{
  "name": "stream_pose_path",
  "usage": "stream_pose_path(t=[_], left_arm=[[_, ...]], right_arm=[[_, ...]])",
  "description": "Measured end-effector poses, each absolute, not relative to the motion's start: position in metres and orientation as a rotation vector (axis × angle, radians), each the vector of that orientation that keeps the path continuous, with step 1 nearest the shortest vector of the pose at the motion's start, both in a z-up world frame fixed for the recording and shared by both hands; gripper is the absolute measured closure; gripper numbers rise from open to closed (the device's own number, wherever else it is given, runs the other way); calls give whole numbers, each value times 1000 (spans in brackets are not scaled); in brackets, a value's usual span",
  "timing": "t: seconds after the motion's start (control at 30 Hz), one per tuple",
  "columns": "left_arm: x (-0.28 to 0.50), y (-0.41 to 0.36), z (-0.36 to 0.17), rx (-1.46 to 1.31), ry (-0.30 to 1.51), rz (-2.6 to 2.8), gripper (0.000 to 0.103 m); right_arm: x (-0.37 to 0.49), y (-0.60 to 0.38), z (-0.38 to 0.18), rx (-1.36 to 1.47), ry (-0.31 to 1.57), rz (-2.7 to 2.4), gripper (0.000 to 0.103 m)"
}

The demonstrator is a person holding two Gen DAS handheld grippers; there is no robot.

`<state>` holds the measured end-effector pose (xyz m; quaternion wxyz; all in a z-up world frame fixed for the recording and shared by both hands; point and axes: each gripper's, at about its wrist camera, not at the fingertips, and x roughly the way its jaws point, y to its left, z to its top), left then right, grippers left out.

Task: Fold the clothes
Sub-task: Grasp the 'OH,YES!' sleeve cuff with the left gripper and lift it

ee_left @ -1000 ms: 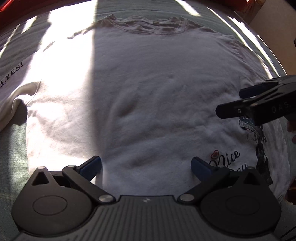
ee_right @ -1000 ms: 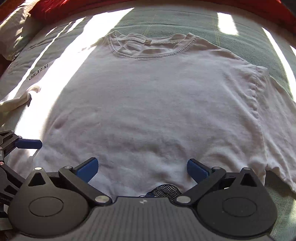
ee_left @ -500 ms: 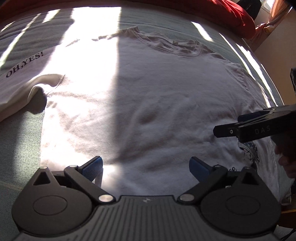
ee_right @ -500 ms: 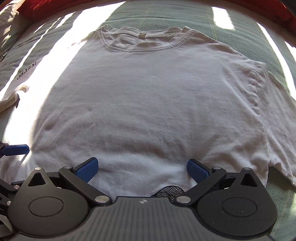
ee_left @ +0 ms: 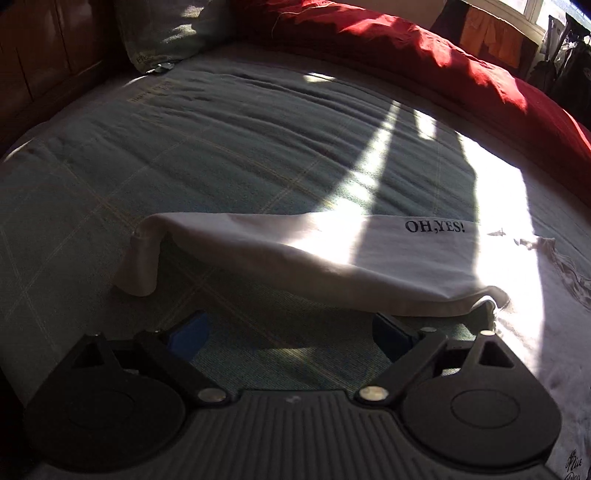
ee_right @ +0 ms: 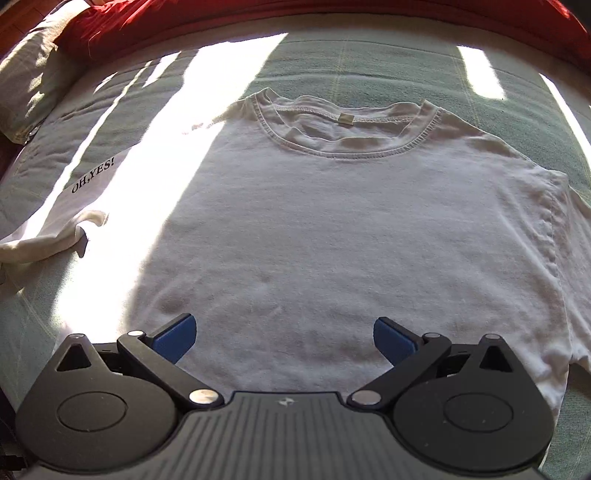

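A white T-shirt [ee_right: 332, 229] lies flat on the bed, collar [ee_right: 347, 122] at the far side. Its left sleeve [ee_left: 295, 258], printed "OH,YES!", stretches across the left wrist view and also shows in the right wrist view [ee_right: 74, 206]. My left gripper [ee_left: 291, 332] is open and empty, low over the bedspread just in front of that sleeve. My right gripper [ee_right: 284, 336] is open and empty, above the shirt's lower middle. The right sleeve [ee_right: 576, 236] lies spread at the right.
The shirt rests on a green checked bedspread [ee_left: 184, 166]. A red duvet [ee_left: 443, 55] runs along the far edge, also in the right wrist view [ee_right: 184, 22]. A grey pillow [ee_left: 162, 33] sits at the far left by a wooden headboard [ee_left: 44, 66].
My left gripper has swung left, off the shirt body, and now faces the left sleeve. My right gripper has pulled back slightly, still over the shirt's lower part. Both stayed open.
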<state>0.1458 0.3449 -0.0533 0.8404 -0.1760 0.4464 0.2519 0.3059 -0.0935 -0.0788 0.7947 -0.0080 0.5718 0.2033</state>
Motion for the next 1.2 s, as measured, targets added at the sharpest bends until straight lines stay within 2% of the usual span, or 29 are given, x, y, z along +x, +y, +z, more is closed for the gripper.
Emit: stream_pose_path(t=[0.17, 0.23, 0.3, 0.37, 0.47, 0.6, 1.03, 1.07, 1.1, 1.17, 1.2], left_arm=[[120, 399, -45, -490, 818, 677, 12], [107, 421, -47, -561, 787, 737, 23], [92, 443, -55, -675, 764, 789, 44], [77, 465, -70, -851, 738, 807, 51], [63, 484, -97, -1068, 670, 813, 51], [71, 490, -116, -1137, 636, 778, 51], [148, 494, -109, -1076, 667, 575, 52], [152, 492, -106, -1069, 681, 557, 60], [156, 489, -103, -1046, 705, 554, 72], [162, 485, -96, -982, 745, 547, 85], [164, 482, -87, -915, 763, 545, 87]], right_arm=[[307, -65, -75, -25, 1215, 453, 0], [308, -56, -76, -19, 1220, 451, 0], [310, -47, -77, -9, 1229, 449, 0], [312, -37, -78, 0, 1234, 447, 0], [314, -22, -79, -1, 1231, 445, 0], [315, -7, -80, -11, 1233, 453, 0], [314, 31, -84, -49, 1246, 481, 0], [313, 33, -84, -52, 1247, 483, 0], [313, 33, -84, -54, 1248, 485, 0], [312, 33, -84, -58, 1251, 487, 0], [312, 33, -84, -59, 1253, 488, 0]])
